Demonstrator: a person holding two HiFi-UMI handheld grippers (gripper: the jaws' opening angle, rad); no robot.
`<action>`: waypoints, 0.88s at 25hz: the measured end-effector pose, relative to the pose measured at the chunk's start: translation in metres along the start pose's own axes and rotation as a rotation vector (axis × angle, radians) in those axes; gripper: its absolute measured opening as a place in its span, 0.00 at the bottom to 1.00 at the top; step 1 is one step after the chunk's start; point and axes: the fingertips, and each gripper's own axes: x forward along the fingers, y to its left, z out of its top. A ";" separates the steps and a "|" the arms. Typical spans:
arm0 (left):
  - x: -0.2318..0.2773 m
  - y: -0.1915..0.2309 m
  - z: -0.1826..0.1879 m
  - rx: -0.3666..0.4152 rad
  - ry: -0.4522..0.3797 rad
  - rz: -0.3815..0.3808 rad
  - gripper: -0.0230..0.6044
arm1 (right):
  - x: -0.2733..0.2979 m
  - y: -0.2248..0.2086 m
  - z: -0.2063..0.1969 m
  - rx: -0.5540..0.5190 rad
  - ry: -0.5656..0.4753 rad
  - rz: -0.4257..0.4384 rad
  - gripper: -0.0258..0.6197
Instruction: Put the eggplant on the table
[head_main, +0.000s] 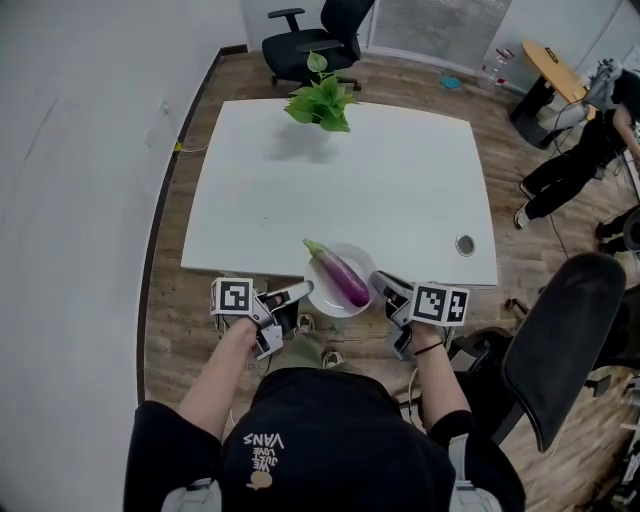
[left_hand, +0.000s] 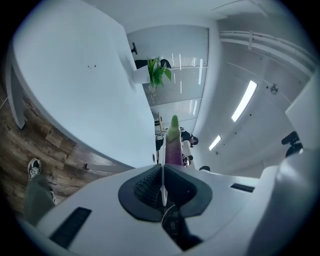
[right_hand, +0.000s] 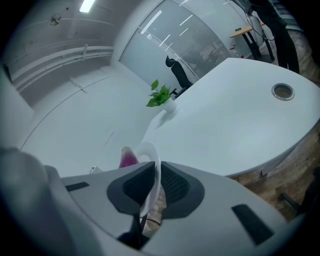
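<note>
My left gripper (head_main: 298, 293): jaws pinched shut on the left rim of the plate (head_main: 327, 299), my forearm reaching forward, gripper nearly level.
My right gripper (head_main: 386, 288): clamped on the opposite rim, tilted downward.
The eggplant (head_main: 342, 277): lying across the plate, green stem end pointing toward the table (head_main: 400, 180).
The plate: held between both grippers at the table's near edge.

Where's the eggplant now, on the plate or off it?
On it: the eggplant lies in the white plate, not yet on the table.

The eggplant (head_main: 340, 274) is lying on the plate (head_main: 325, 301) at the table's (head_main: 400, 190) six o'clock edge. The plant (head_main: 321, 100) is sitting at twelve o'clock.
</note>
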 end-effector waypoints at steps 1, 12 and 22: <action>0.000 0.002 0.007 0.001 0.006 0.004 0.07 | 0.004 0.000 0.004 0.004 -0.003 -0.002 0.11; 0.015 0.007 0.076 -0.003 0.069 -0.012 0.07 | 0.046 -0.005 0.053 0.027 -0.045 -0.029 0.11; 0.022 0.015 0.121 0.008 0.114 -0.009 0.07 | 0.073 -0.008 0.083 0.048 -0.077 -0.052 0.11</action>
